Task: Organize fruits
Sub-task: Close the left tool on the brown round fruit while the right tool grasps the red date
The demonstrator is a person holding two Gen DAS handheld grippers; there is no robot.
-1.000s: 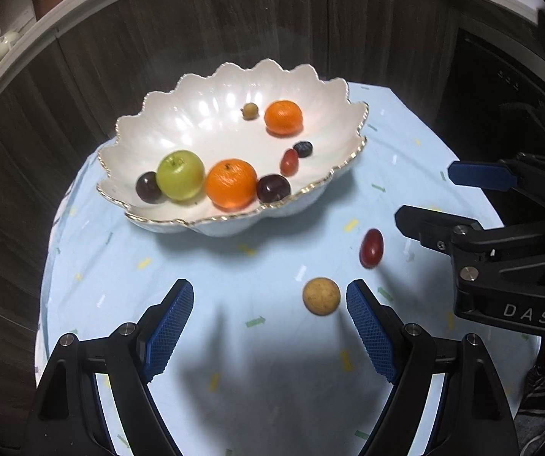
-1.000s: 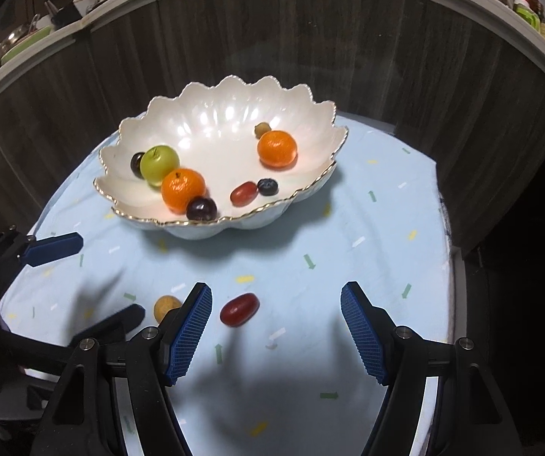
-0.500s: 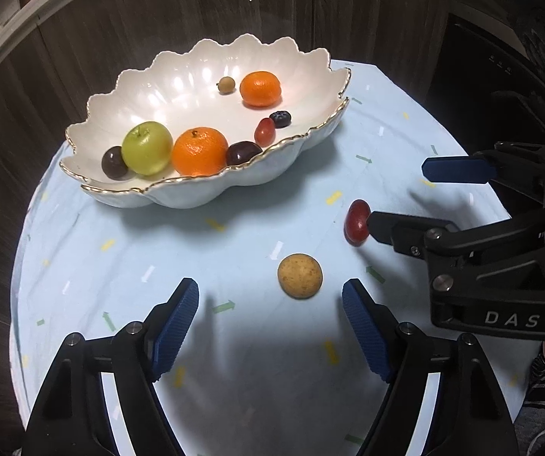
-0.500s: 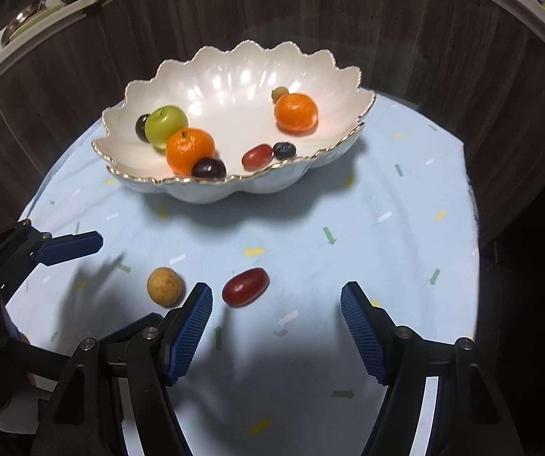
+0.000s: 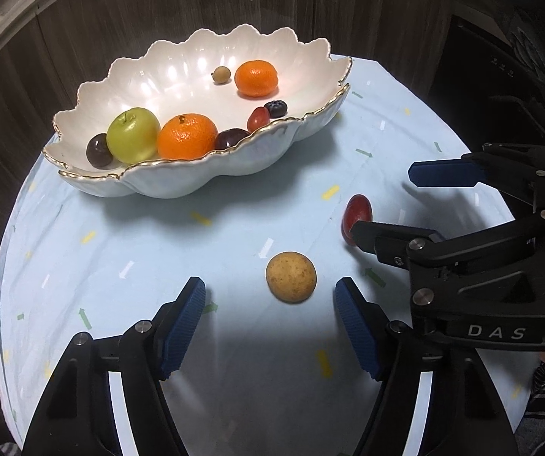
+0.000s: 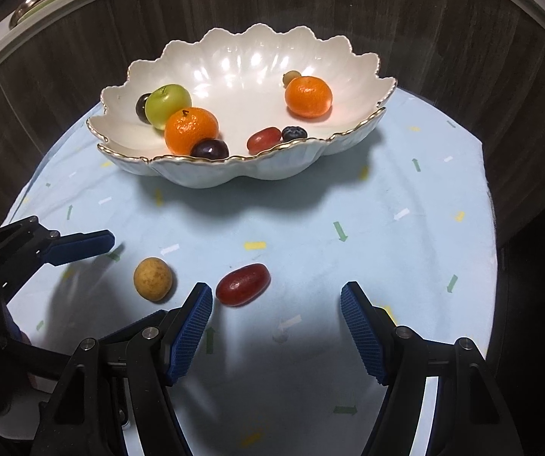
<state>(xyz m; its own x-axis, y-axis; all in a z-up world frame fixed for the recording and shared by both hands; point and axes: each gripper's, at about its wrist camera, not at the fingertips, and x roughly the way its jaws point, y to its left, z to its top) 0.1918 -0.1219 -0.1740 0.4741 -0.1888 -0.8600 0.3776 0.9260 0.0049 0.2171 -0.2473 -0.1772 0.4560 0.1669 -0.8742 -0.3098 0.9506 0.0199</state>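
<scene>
Left wrist view: the cloth (image 5: pixel 234 342) runs to a curved edge at the left and lower left of the frame, with dark wood panels behind it at the top. Bare cloth lies between the bowl (image 5: pixel 211 178) in the upper middle and the left gripper (image 5: pixel 268 300) at the bottom. Its jaws have just been closing but stand apart, gripping nothing; the tan ball (image 5: pixel 290 276) sits on the cloth just ahead of the gap, nearer the right-hand pad. The right gripper (image 5: pixel 390 199) reaches in from the right edge, jaws apart, its lower finger covering part of the red grape (image 5: pixel 358 209). The bowl is glossy white, scalloped and gold-rimmed; inside lie a green apple (image 5: pixel 132 135) and two oranges (image 5: pixel 187 136), plus small dark fruit.

Right wrist view: the cloth ends in a curved edge at the right of the frame; the lower right is open, pale blue with small coloured marks. The right gripper (image 6: pixel 277 306) stands open, empty. The red grape (image 6: pixel 243 284), smooth and oval, lies just beyond its left-hand pad. The tan ball (image 6: pixel 152 279), speckled, sits further left, near the left gripper's blue finger (image 6: pixel 82 246). The bowl (image 6: pixel 257 171) fills the upper middle.
</scene>
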